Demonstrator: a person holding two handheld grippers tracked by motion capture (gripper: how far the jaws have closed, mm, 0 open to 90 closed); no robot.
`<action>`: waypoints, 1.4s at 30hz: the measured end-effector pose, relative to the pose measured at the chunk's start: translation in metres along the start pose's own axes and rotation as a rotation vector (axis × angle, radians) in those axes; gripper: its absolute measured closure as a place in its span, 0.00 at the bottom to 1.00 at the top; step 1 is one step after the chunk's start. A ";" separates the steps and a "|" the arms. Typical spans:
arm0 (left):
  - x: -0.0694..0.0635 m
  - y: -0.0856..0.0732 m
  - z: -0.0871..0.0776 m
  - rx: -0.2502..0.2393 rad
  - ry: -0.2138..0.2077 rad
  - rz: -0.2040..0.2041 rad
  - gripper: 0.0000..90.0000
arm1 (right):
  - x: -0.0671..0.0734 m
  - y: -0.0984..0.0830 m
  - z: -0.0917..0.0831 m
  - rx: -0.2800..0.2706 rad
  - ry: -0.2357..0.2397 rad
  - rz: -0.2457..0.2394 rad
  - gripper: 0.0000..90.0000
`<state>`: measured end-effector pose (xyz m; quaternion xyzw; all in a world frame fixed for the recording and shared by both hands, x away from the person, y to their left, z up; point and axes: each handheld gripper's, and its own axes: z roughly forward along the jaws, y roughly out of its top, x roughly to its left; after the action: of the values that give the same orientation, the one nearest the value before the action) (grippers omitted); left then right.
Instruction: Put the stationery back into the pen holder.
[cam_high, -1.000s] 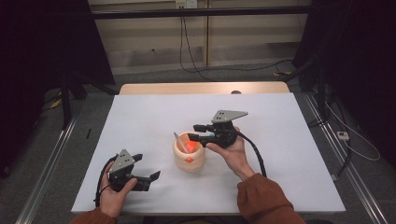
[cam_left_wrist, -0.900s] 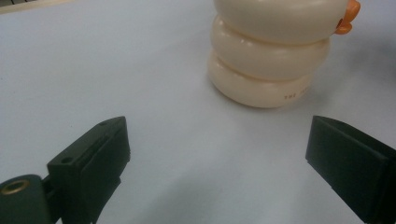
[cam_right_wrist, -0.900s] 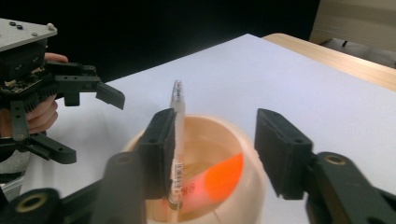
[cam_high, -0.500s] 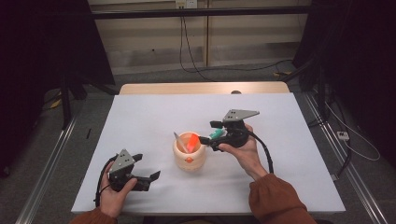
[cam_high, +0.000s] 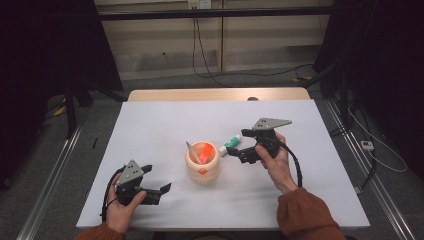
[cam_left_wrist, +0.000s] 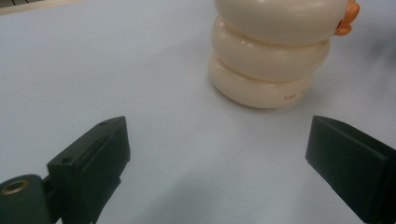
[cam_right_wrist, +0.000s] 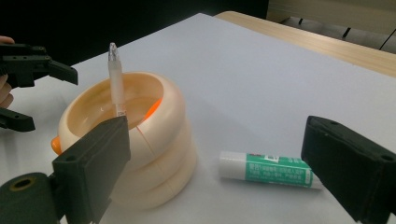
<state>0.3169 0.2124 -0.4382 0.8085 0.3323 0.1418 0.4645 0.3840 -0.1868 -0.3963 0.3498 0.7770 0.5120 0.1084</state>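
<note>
Holder: cream, smooth, soft sheen, plastic-like
Glue stick: glossy plastic, green label
Pen: frosted translucent plastic
Table: matt white
Right gripper: matt black jaws

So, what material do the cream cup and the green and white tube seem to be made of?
The cream cup looks like matte plastic or soft vinyl: its stacked rings are smooth, with dull highlights and a thin seam line; ceramic is possible too. The green and white tube looks like hard glossy plastic with a printed label, judging by its sharp sheen.
</note>
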 end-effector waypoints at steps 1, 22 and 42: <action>0.000 0.000 0.000 0.002 -0.002 0.001 0.07 | 0.000 -0.001 -0.001 0.004 0.004 -0.004 0.08; 0.000 0.000 0.000 0.000 -0.004 0.004 0.07 | -0.018 -0.024 0.004 0.136 -0.203 -0.015 0.09; 0.001 0.000 -0.001 0.005 -0.001 0.009 0.07 | -0.034 -0.012 0.025 0.131 -0.257 -0.039 0.19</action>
<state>0.3175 0.2133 -0.4376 0.8113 0.3288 0.1427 0.4619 0.4168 -0.1933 -0.4244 0.4036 0.7950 0.4090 0.1941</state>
